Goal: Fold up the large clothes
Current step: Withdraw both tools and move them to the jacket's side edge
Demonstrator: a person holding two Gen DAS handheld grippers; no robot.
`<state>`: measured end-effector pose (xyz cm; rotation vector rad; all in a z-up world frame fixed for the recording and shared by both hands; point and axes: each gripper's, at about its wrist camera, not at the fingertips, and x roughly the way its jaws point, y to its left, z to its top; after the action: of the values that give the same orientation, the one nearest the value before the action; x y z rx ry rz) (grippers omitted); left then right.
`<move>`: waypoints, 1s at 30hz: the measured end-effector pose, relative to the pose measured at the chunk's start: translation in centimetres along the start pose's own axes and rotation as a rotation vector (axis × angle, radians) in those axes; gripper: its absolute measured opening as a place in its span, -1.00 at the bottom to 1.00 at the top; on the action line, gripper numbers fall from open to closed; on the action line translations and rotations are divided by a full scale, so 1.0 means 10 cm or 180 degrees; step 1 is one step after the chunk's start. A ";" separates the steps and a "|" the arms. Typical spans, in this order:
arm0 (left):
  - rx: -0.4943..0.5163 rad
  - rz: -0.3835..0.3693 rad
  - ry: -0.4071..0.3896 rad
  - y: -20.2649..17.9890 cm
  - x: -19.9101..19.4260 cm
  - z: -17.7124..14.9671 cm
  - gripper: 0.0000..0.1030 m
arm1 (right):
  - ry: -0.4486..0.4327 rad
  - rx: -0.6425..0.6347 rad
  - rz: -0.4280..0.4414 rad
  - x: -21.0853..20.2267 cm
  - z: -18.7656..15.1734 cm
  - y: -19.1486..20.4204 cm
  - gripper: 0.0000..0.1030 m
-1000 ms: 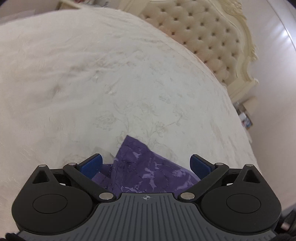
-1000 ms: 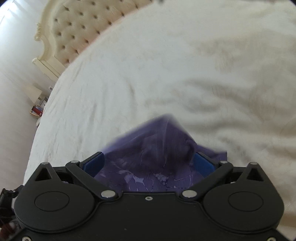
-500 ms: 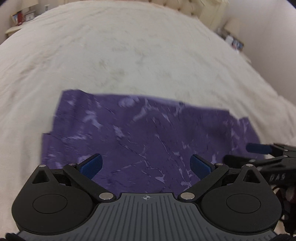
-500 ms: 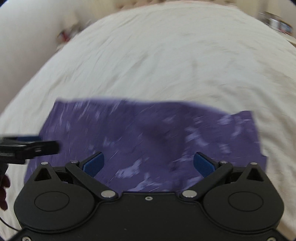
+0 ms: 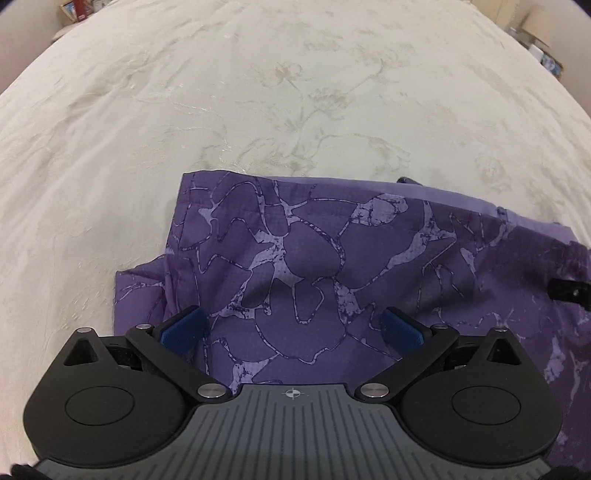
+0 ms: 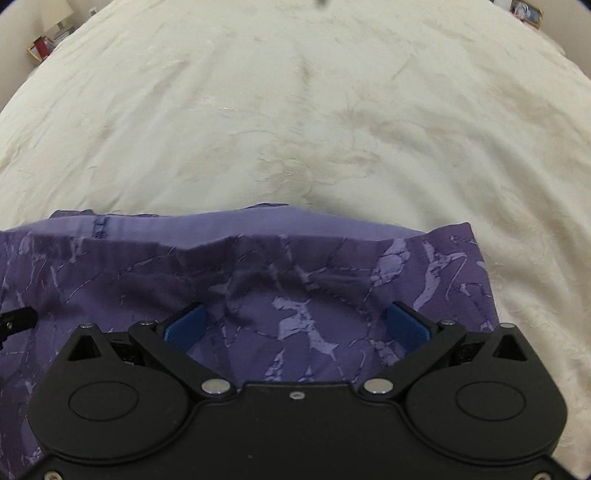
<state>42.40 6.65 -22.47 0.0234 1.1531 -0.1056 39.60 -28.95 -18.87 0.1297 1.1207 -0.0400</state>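
Observation:
A purple garment (image 5: 317, 258) with a pale crackle print lies folded flat on the cream bedspread (image 5: 258, 92). It also shows in the right wrist view (image 6: 258, 266), with a paler inner layer along its far edge. My left gripper (image 5: 291, 328) is open and empty, hovering over the garment's left part. My right gripper (image 6: 295, 325) is open and empty over the garment's right part. A tip of the right gripper shows at the right edge of the left wrist view (image 5: 569, 291), and a tip of the left gripper at the left edge of the right wrist view (image 6: 16, 319).
The bedspread (image 6: 332, 110) stretches far beyond the garment on all sides. Small items stand on furniture past the bed's far corners (image 5: 79, 7) (image 6: 38, 48) (image 5: 535, 40).
Both grippers have swung from facing the headboard sides to facing across the bed and come lower over the garment. The garment now lies spread and folded flat; both grippers stay open.

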 end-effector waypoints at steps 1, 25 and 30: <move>0.0004 -0.0007 0.0008 0.00 -0.02 0.00 1.00 | 0.0007 -0.0015 0.0011 0.01 0.00 0.00 1.00; 0.0163 -0.0304 0.0003 0.00 -0.84 -1.03 0.99 | -0.0137 -0.0461 0.0310 -1.05 -1.36 0.13 0.99; -0.0461 -0.0680 -0.0130 0.52 -1.09 -1.12 0.99 | -0.0303 0.0258 0.0443 -1.38 -1.42 -0.46 0.99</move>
<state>28.28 13.37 -17.27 -0.2298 1.1176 -0.2107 20.39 -32.19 -12.91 0.2752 1.0131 0.0322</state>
